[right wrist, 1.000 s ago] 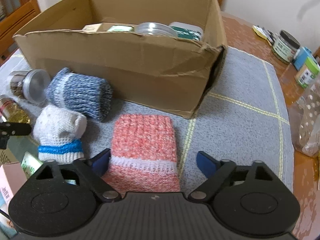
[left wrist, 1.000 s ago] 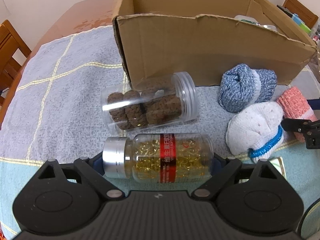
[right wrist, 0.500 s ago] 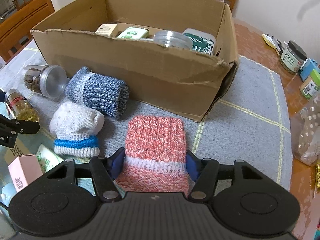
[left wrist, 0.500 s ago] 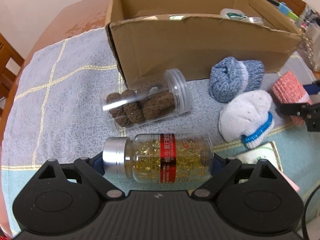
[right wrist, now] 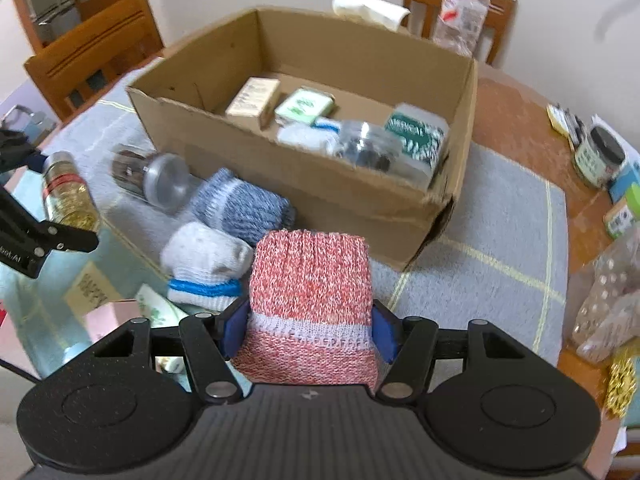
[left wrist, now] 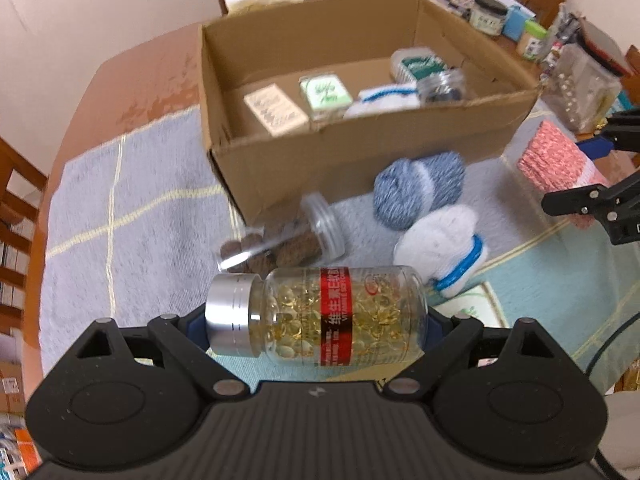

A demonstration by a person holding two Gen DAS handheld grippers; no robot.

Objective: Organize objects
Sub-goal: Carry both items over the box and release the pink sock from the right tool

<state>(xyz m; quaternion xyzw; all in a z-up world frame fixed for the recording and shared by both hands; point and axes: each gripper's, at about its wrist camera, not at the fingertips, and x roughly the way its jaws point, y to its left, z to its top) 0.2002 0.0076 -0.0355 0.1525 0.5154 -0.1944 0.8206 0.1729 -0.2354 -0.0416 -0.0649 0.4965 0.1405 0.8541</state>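
My left gripper (left wrist: 316, 326) is shut on a clear bottle of yellow capsules (left wrist: 320, 316) with a silver cap and red label, held crosswise above the table. My right gripper (right wrist: 310, 330) is shut on a rolled pink knit sock (right wrist: 310, 300), lifted off the cloth; the same pink sock (left wrist: 554, 158) shows at the right of the left wrist view. Ahead stands an open cardboard box (left wrist: 360, 152) (right wrist: 280, 176) holding small packets, a white sock and a jar. On the cloth lie a blue sock (left wrist: 418, 186), a white sock with a blue band (left wrist: 440, 240) and a clear jar of brown pieces (left wrist: 286, 240).
A grey cloth (left wrist: 120, 208) covers the wooden table (left wrist: 136, 80). Jars and packets (right wrist: 600, 156) crowd the right side, a plastic bag (right wrist: 608, 292) beside them. A water bottle (right wrist: 460, 12) and chairs (right wrist: 92, 52) stand behind the box. Small cartons (right wrist: 104, 316) lie near the front left.
The right gripper closed on the pink sock. Both grippers rose with their loads, so the inside of the box now shows in both views.
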